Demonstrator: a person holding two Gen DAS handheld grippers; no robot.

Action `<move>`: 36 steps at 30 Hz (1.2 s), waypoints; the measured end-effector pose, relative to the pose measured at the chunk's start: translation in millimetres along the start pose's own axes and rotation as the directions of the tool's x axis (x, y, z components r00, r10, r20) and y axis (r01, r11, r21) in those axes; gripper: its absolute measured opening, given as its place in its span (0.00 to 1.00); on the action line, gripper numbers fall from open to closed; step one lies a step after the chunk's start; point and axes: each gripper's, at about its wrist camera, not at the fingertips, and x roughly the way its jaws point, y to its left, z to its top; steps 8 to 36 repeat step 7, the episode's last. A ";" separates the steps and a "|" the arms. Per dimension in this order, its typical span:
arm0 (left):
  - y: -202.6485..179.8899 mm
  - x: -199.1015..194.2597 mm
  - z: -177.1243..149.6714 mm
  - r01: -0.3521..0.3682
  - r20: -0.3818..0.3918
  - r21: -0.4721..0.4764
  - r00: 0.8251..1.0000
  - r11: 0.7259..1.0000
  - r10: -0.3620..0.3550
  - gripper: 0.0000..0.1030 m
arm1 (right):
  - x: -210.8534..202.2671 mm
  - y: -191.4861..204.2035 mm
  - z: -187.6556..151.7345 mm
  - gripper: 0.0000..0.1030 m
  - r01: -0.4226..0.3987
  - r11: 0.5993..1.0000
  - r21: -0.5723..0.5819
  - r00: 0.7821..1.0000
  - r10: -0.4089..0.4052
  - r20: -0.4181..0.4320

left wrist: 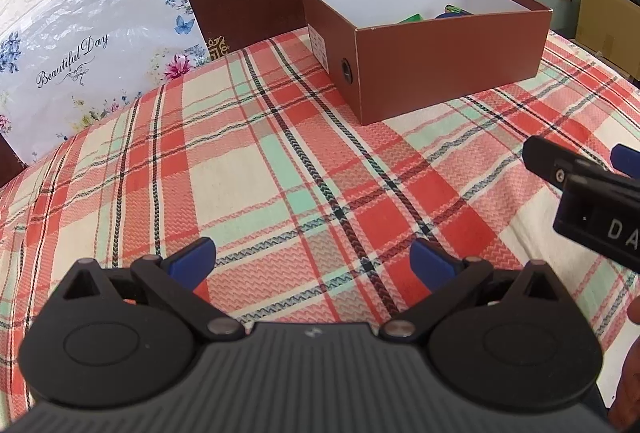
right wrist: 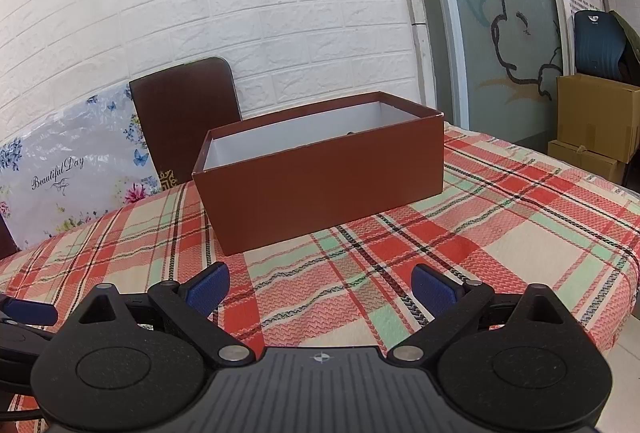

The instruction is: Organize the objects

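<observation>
The left gripper (left wrist: 314, 259) hangs over the checked tablecloth (left wrist: 248, 169) with its blue fingers spread apart, holding nothing. Farther right stands the box (left wrist: 452, 61), brown outside, white inside, lid off, on the far part of the table. Something green and blue lies inside, mostly hidden by its wall. The right gripper (right wrist: 320, 287) is likewise spread and empty. A chair (right wrist: 186, 117) and white brick wall (right wrist: 240, 13) stand behind.

The left gripper (left wrist: 313, 261) and the right gripper (right wrist: 320, 287) both hung with blue-padded jaws spread wide and empty (the right one just beside the left).
</observation>
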 end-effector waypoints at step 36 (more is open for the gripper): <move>3.6 -0.9 0.5 0.015 0.011 -0.008 1.000 1.000 -0.015 1.00 | 0.2 1.9 -0.2 0.94 0.002 1.000 -0.001 1.000 -0.002 -0.004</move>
